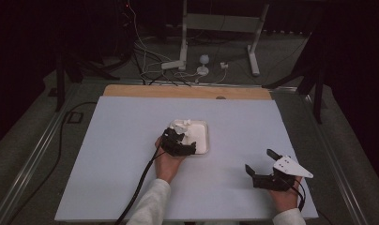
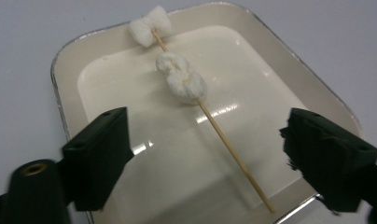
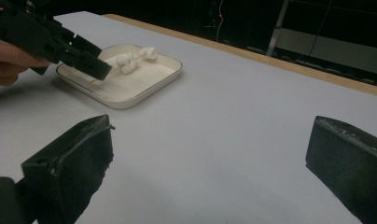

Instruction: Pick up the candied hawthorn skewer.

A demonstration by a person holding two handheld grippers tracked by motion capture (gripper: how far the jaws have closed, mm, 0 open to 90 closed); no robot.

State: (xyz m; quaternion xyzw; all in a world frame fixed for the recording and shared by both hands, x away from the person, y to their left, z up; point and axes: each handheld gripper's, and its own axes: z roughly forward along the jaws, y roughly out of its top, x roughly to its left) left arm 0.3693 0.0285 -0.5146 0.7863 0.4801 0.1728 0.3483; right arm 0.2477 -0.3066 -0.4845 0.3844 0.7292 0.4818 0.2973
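Note:
A cream square tray [image 2: 280, 70] [image 1: 202, 140] [image 3: 165, 70] sits mid-table. In it lies a thin wooden skewer [image 2: 228, 147] with white marshmallows [image 2: 182, 81] [image 3: 127, 63] threaded on; one marshmallow [image 2: 150, 25] rests on the tray's far rim. My left gripper [image 2: 205, 149] [image 1: 180, 145] hovers open just over the tray's near part, jaws on either side of the skewer's bare end, touching nothing. My right gripper [image 3: 210, 163] [image 1: 260, 161] is open and empty above the bare table, well to the right of the tray. The left gripper [image 3: 91, 63] also appears at the tray's edge in the right gripper view.
The table is covered by a pale sheet [image 1: 131, 154] with a wooden strip [image 1: 187, 91] along its far edge. Beyond it, cables and a white stand [image 1: 183, 56] lie on the floor. A black cable [image 1: 140, 183] trails from the left gripper toward the front edge.

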